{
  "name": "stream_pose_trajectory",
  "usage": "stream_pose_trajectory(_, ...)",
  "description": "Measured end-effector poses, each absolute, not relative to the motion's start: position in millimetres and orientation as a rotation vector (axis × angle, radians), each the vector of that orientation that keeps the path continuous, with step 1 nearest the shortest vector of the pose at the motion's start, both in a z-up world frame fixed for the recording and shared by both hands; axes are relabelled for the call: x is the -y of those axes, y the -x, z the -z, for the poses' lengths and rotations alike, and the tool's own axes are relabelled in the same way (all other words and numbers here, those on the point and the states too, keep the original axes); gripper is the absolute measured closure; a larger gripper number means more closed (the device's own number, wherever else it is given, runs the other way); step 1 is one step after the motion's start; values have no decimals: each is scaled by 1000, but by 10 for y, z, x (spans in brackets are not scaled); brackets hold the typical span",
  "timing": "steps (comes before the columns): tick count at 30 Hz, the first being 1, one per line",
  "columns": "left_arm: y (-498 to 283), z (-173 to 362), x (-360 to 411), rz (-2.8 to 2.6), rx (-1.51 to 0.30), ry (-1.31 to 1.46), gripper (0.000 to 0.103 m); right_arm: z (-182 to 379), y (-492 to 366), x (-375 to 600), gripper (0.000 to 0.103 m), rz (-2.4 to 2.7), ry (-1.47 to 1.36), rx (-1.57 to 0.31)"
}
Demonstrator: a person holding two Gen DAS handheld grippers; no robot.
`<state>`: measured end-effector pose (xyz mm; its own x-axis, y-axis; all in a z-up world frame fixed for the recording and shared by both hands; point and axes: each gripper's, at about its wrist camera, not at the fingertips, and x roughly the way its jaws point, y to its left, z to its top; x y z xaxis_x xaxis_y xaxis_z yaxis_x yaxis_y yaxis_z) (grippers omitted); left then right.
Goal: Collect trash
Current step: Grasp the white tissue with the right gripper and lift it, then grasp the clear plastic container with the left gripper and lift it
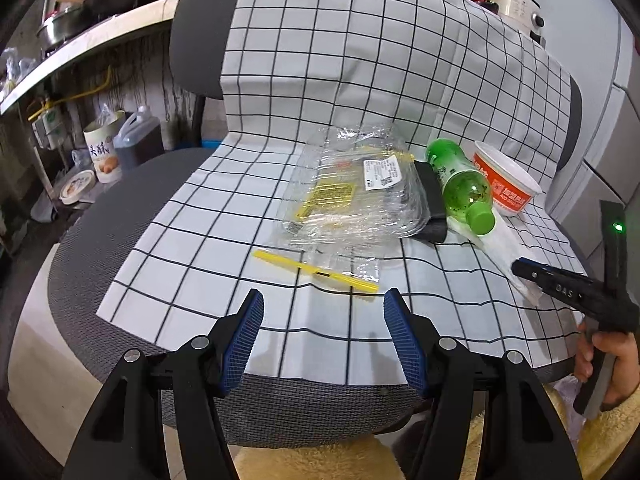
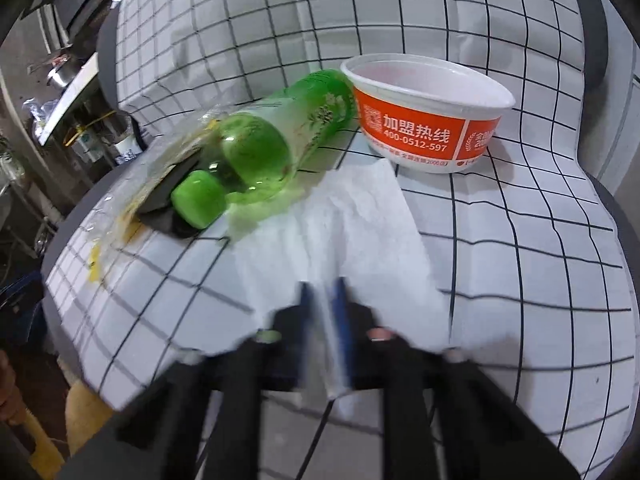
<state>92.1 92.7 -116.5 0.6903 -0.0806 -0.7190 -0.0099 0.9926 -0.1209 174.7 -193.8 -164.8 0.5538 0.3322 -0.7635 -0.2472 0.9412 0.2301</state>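
Trash lies on a checked cloth [image 1: 200, 216] spread over a chair. A clear plastic clamshell [image 1: 352, 196] rests partly on a black flat item [image 1: 434, 200]. Beside them lie a green bottle [image 1: 460, 184] [image 2: 272, 140] on its side and an orange-and-white paper bowl [image 1: 506, 184] [image 2: 424, 120]. A yellow strip [image 1: 316, 270] and a clear wrapper [image 1: 360, 264] lie just beyond my left gripper [image 1: 324, 296], which is open and empty above the cloth's front edge. My right gripper [image 2: 322, 286] [image 1: 520, 270] is shut on the near end of a white paper napkin [image 2: 340, 220] [image 1: 500, 248].
The chair's grey mesh seat [image 1: 80, 272] shows around the cloth. A counter with pots [image 1: 80, 40] is at far left, with a tin [image 1: 104, 148] and a dark jug [image 1: 138, 140] below it. A hand [image 1: 612, 360] holds the right gripper.
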Motion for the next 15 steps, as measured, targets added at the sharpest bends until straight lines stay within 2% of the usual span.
stream_pose_trajectory(10, -1222, 945, -1013, 14, -763, 104, 40, 1061, -1063, 2305, 100, -154, 3, -742)
stream_pose_trajectory(12, -1386, 952, -1109, 1, -766, 104, 45, 985, -952, 2391, 100, -154, -16, -722)
stream_pose_trajectory(13, -1487, 979, -1153, 6, -778, 111, 53, 958, -899, 2414, 100, -151, -21, -713)
stream_pose_trajectory(15, -1669, 1055, -1205, 17, -804, 116, 64, 923, -819, 2423, 100, -145, -13, -698)
